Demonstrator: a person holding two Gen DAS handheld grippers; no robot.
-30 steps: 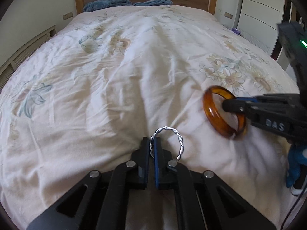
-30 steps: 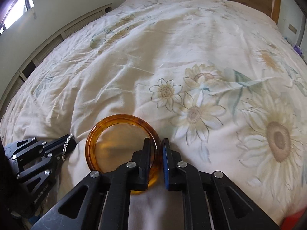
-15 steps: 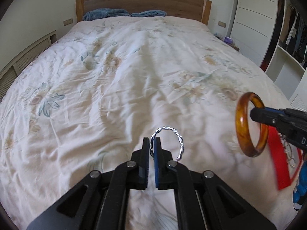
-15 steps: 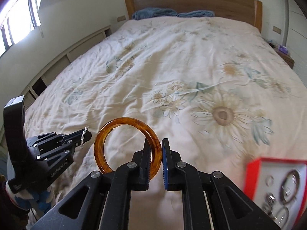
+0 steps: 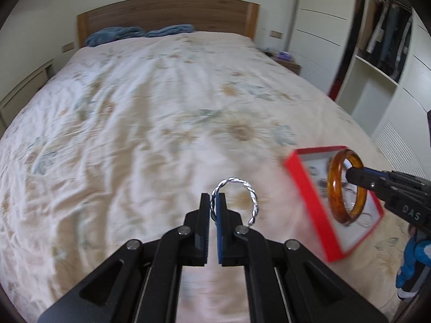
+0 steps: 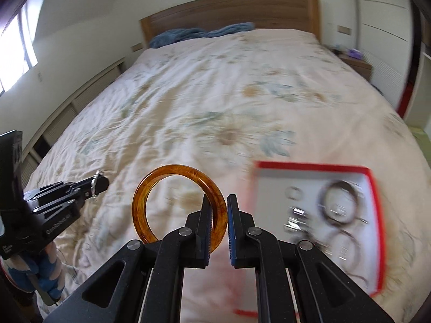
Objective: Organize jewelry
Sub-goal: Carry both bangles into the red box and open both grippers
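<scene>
Amber bangle between right tongs

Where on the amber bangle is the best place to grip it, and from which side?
Grip the amber bangle across its band, one finger inside the hoop and one outside, coming from its rim side. It is a thick rigid ring with an open middle, so a short stretch fits between the pads. The right gripper holds it that way now.

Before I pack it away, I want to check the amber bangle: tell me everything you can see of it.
The amber bangle is a thick, glossy, translucent orange-brown ring with darker mottling, like resin or glass. It looks whole. The right gripper pinches one side of its band, holding it upright in the air above the quilt, left of the red box.
</scene>
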